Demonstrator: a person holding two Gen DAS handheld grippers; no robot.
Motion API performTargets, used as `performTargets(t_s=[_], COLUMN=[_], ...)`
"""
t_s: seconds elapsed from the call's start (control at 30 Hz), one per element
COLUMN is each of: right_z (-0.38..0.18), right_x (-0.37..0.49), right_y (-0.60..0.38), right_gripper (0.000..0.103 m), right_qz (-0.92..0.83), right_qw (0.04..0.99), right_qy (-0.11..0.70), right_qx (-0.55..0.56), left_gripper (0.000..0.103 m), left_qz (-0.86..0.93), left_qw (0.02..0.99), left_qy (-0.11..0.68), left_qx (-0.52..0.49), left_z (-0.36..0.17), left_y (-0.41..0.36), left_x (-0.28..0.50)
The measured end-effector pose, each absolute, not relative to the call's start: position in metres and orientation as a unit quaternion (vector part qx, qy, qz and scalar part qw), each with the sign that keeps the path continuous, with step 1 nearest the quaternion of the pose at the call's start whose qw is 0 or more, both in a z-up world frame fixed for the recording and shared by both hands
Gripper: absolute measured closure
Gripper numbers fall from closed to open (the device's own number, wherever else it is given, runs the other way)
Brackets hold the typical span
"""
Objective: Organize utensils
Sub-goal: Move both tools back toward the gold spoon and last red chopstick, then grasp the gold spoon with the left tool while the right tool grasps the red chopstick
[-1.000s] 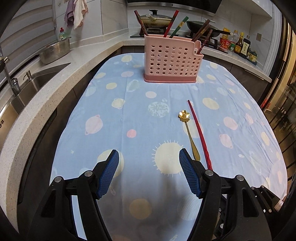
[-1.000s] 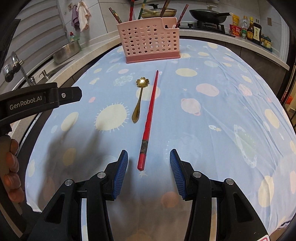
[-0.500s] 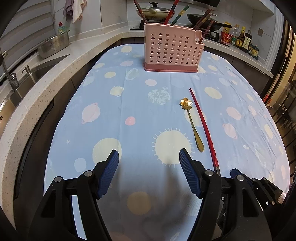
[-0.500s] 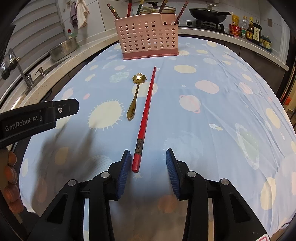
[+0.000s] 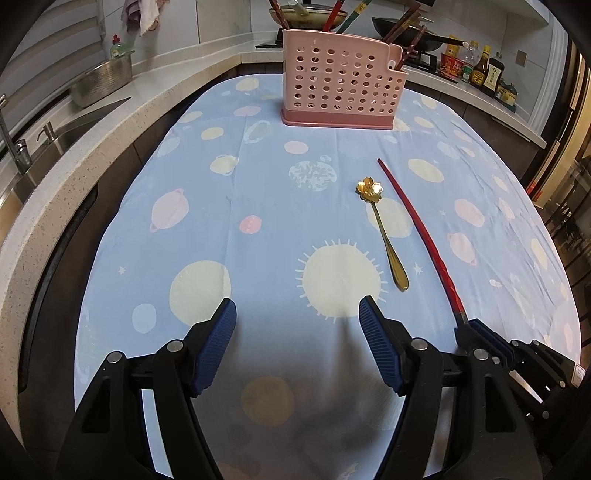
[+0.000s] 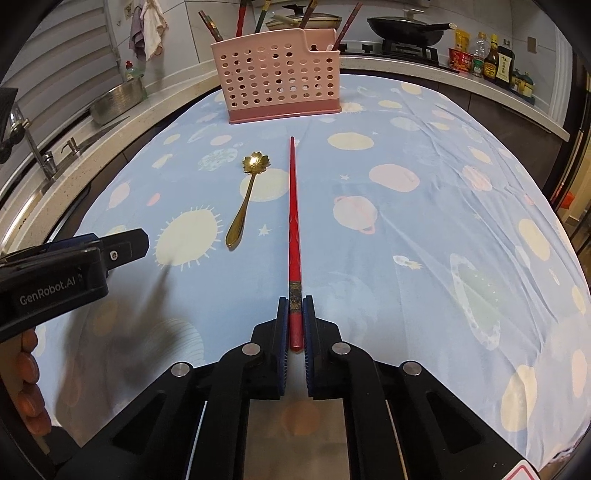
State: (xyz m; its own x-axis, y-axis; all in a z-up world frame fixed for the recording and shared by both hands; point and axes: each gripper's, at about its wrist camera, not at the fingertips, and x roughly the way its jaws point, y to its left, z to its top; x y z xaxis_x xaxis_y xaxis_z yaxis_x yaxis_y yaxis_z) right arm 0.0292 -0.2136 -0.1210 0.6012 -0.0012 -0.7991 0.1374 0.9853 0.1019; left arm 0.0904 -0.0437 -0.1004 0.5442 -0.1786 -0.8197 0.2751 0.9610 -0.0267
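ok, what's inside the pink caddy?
The pink caddy holds several chopsticks, only their top ends showing above the rim. The perforated wall hides their lower parts and anything shorter inside.

Before you lies a matt printed cloth [image 6: 424, 229]; on it, a shiny gold metal spoon [image 6: 245, 199] and a glossy red chopstick [image 6: 294, 221]. At upper centre stands a smooth, perforated pink plastic caddy [image 6: 277, 81].
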Motion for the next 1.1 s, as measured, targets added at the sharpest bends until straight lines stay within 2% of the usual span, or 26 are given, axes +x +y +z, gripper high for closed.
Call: performTargets(t_s=[0.27, 0.63, 0.8, 0.87, 0.9, 0.97, 1.1], right_z=[-0.112, -0.109, -0.113, -0.114, -0.115, -0.115, -0.112], right_x=[0.030, 0.038, 0.040, 0.042, 0.043, 0.043, 0.043], right_y=[-0.232, -0.249, -0.251, -0.252, -0.252, -0.252, -0.250], right_gripper=[0.096, 0.096, 0.096, 0.096, 0.096, 0.096, 0.096], right_qz=[-0.051, -0.055, -0.053, -0.054, -0.053, -0.053, -0.050], right_qw=[0.894, 0.891, 0.889, 0.888, 0.887, 0.887, 0.888], right_qy=[0.436, 0.436, 0.439, 0.441, 0.442, 0.442, 0.440], right_qx=[0.091, 0.112, 0.116, 0.119, 0.121, 0.122, 0.120], left_gripper=[0.033, 0.035, 0.056, 0.071, 0.074, 0.092, 0.093], left_qz=[-0.155, -0.190, -0.195, -0.198, -0.201, -0.206, -0.213], left_qw=[0.869, 0.854, 0.855, 0.854, 0.854, 0.852, 0.849], left_qy=[0.467, 0.481, 0.477, 0.477, 0.477, 0.477, 0.483], left_qx=[0.046, 0.053, 0.058, 0.057, 0.057, 0.056, 0.037], left_z=[-0.107, -0.125, -0.126, -0.126, -0.126, -0.126, -0.125], left_y=[-0.062, -0.105, -0.111, -0.110, -0.109, -0.107, -0.098], left_x=[0.094, 0.111, 0.116, 0.116, 0.116, 0.115, 0.113])
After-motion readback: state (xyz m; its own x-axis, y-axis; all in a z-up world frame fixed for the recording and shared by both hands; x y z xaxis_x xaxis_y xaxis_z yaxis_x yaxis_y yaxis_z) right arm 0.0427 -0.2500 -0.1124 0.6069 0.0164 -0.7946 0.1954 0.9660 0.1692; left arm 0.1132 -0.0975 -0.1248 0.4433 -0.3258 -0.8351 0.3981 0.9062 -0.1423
